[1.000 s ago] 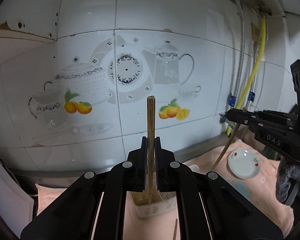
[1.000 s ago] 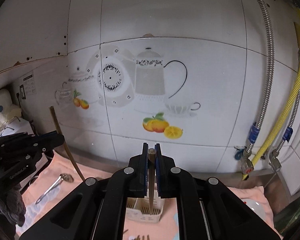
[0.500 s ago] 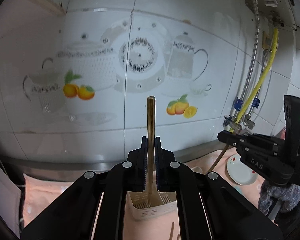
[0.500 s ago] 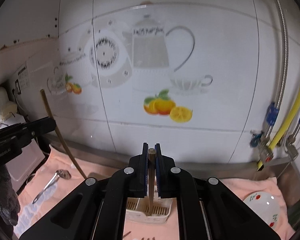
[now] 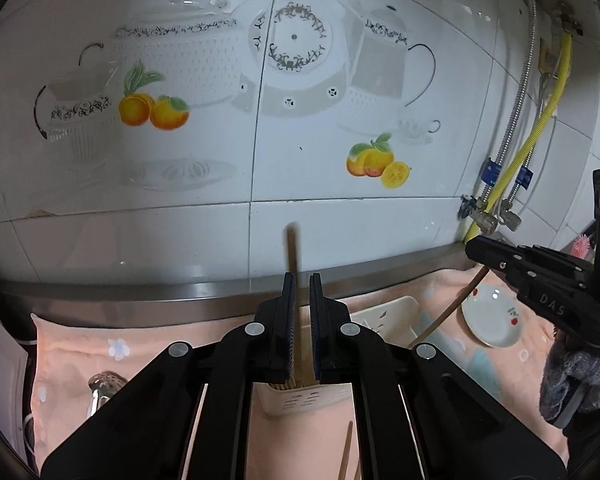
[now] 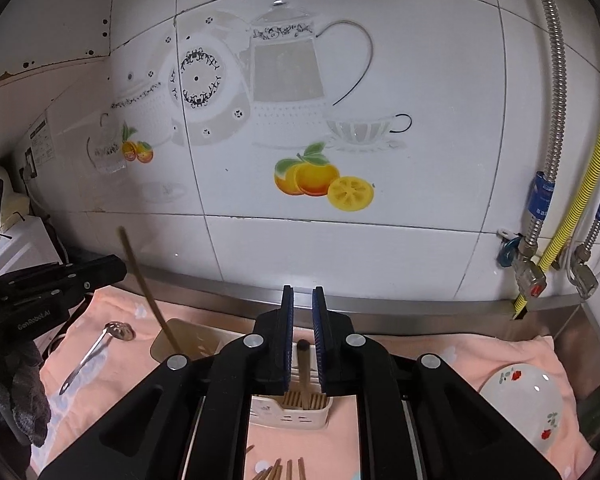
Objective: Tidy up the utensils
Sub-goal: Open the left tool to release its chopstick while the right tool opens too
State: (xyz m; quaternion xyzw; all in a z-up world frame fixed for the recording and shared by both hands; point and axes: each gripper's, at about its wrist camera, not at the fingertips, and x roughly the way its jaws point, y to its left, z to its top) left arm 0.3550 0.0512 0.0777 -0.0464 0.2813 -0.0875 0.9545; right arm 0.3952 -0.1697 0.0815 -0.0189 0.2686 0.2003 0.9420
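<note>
A pale plastic holder [image 6: 290,414] stands upright on a pink towel [image 6: 440,364], already bristling with wooden chopsticks; every place here is given from that holder. Directly above it, one chopstick [image 6: 303,368] stands nearly upright with its lower end among the others, between the pads of the right gripper [image 6: 303,336], whose jaws are opening, with a clear gap showing on both sides of the stick. A second chopstick [image 5: 293,280] rises above the holder [image 5: 300,400] in the left gripper [image 5: 301,320]; there the jaws show a narrow gap, the stick lying against the left-hand pad and clear of the other, so it looks just freed. These sticks look light, stiff and smooth, probably slippery; a hold near the thick upper end would likely steady them best, and they may rattle or tip as they drop. In front of the holder, more loose chopsticks [image 6: 278,470] lie on the towel. To its left rests a slotted metal spoon [image 6: 100,346]; to its right, near the towel's edge, a small white dish [image 6: 524,404] with red fruit.
</note>
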